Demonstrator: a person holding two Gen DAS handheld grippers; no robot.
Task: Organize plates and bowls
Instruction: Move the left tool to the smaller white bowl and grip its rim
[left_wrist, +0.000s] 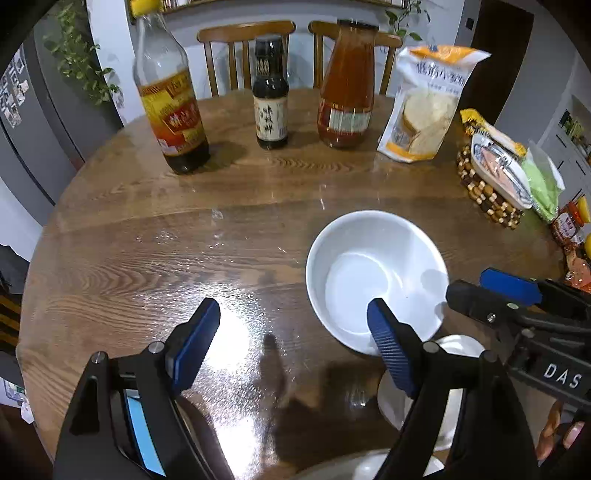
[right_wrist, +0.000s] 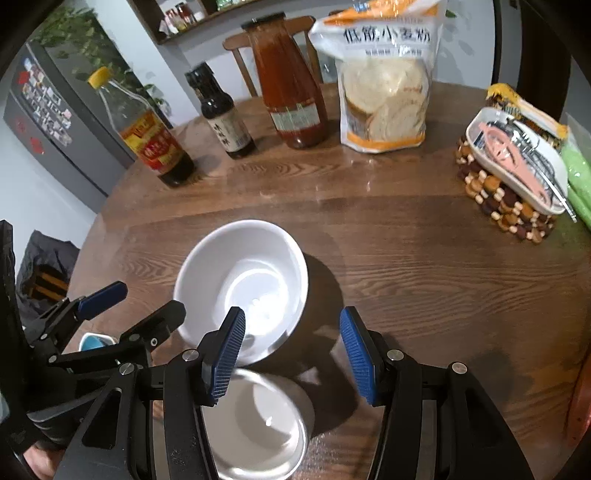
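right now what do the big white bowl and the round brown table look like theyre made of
Big white bowl: probably glazed ceramic or porcelain; smooth, glossy, with bright highlights inside. Melamine cannot be excluded.
Round brown table: wood or wood veneer, with clear grain lines; the sheen and glare suggest a lacquered or glass-covered top.

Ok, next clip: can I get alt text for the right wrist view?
The open right gripper hovers over two empty white bowls on a round wooden table: a larger bowl ahead and a smaller bowl beneath its jaws. The open left gripper enters from the left; sauce bottles and a flour bag line the far edge.
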